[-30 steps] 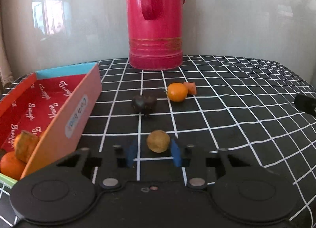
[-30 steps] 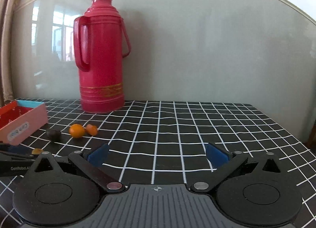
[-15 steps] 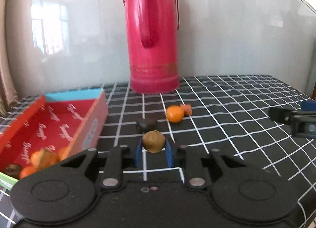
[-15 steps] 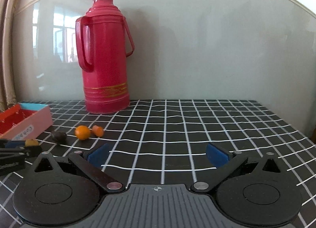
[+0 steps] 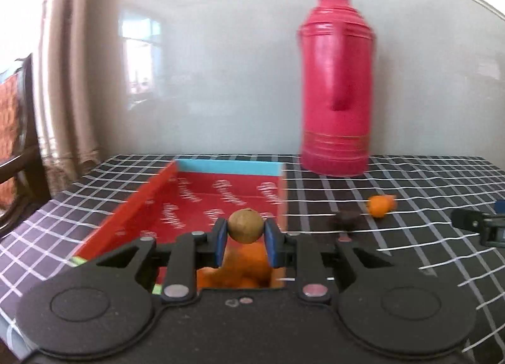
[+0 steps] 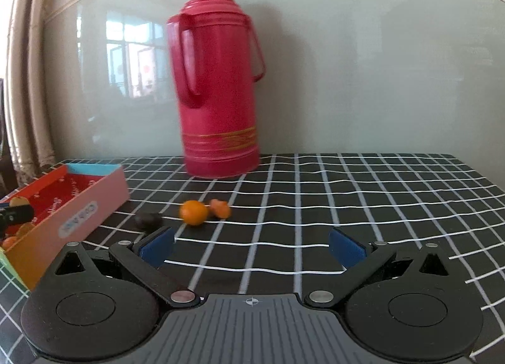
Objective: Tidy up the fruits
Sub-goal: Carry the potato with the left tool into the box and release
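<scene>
Checked black tablecloth [image 6: 347, 193] carries 1 red thermos [image 6: 217, 80] and 1 red box [image 5: 221, 196] already holding several orange fruits, count unclear. Left gripper [image 5: 245, 239] clamps 1 brown round fruit [image 5: 246, 225] over the box; right gripper [image 6: 251, 248] gapes wide, empty. Left loose: 1 dark fruit [image 6: 147, 220], 1 orange [image 6: 193, 212], 1 orange piece [image 6: 220, 208]
</scene>
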{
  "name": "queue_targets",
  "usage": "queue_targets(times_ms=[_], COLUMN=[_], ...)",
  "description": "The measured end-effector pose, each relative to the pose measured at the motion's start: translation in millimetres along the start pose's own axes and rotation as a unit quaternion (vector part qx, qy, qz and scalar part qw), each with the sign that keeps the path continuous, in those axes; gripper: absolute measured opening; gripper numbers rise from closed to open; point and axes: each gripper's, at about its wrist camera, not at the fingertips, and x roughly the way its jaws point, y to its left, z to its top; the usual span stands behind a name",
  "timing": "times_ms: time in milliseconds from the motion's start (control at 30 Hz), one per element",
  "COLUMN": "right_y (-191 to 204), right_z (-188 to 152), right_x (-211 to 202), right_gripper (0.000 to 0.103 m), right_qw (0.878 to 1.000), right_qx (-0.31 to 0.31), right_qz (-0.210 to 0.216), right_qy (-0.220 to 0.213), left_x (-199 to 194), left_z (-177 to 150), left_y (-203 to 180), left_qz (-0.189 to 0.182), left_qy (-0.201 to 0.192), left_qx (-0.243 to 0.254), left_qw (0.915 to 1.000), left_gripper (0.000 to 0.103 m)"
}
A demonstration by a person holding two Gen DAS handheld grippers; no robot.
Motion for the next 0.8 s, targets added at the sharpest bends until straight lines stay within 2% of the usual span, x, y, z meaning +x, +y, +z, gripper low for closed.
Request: queue_targets(times_ms=[333,367,433,467,533,800], right_y=[26.7,27.2,28.1,28.2,27.4,17.5], right_z=[-1.5,-1.7,-2.1,-2.3,-2.5,-1.9], right_x=[10.7,11.0,12.0,12.2,11.9,8.1], right_gripper=[0.103,0.103,0.103,0.103,0.103,0.103], right_qw=[1.0,1.0,1.0,1.0,1.0,1.0], right_qx=[-0.017,-0.018,-0.019,-0.02,-0.021,-0.013], right_qz=[0.019,0.019,0.019,0.018,0.018,0.012], right_qy=[0.004,0.005,0.007,0.007,0.007,0.007], left_x=[10.5,13.9,9.7,5.4,1.3,-0.9], left_z=[-4.9,-5.9,-6.8,-6.3,-4.8,-5.6], left_y=[54.2,54.0,49.3,46.6,45.2,40.3], left_qz=[0.039,0.042,0.048,0.064,0.063,0.066], left_qy=[0.029,0.04,0.029,0.013,-0.005,-0.008], left_qx=[-0.046,-0.043,-0.031,-0.03,-0.028,-0.023], left_qw=[0.9978,0.9974,0.998,0.9974,0.9976,0.9975], left_gripper=[0.017,0.029,0.071,0.098,0.095,0.095])
